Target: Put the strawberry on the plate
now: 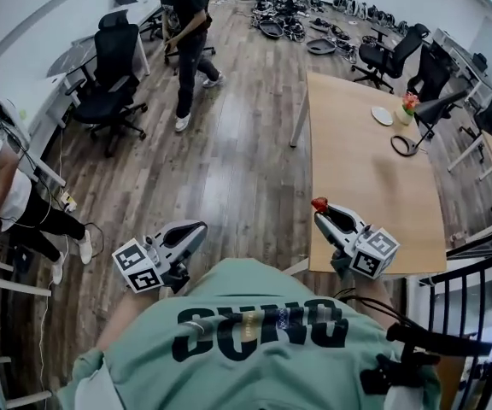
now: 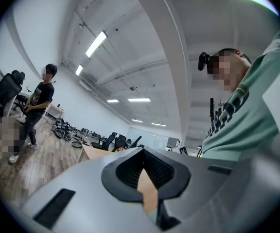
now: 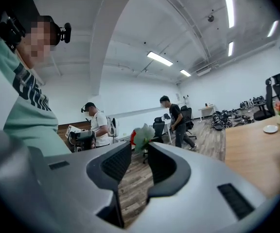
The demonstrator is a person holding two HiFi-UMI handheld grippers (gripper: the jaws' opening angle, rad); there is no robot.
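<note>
- We look steeply down from the head view on a person in a green shirt who holds a hand-held gripper in each hand, at the near end of a long wooden desk (image 1: 361, 186).
- The right hand-held gripper (image 1: 321, 213) is clamped on the strawberry (image 1: 319, 203). The red fruit with its green leaves is pinched at the very tips of the jaws, in the air over the near left edge of the desk.
- The left hand-held gripper (image 1: 198, 227) has its jaws together with nothing between them. It hangs over the wood floor, well apart from the desk.
- The plate (image 1: 382, 115), small and white, lies at the far end of the desk, well apart from the strawberry.
- Just beside the plate stand a small vase of flowers (image 1: 409, 105) and a black desk lamp (image 1: 434, 109) with a ring-shaped base.
- We judge the step in hand to be the carry, with the placing not yet done.
- To do it well, we would keep the grip even, since the fruit is soft and sits only at the jaw tips.
- We would come at the plate from its open left side, away from the vase and lamp, lower the fruit until it rests on the plate, and only then part the jaws.
</note>
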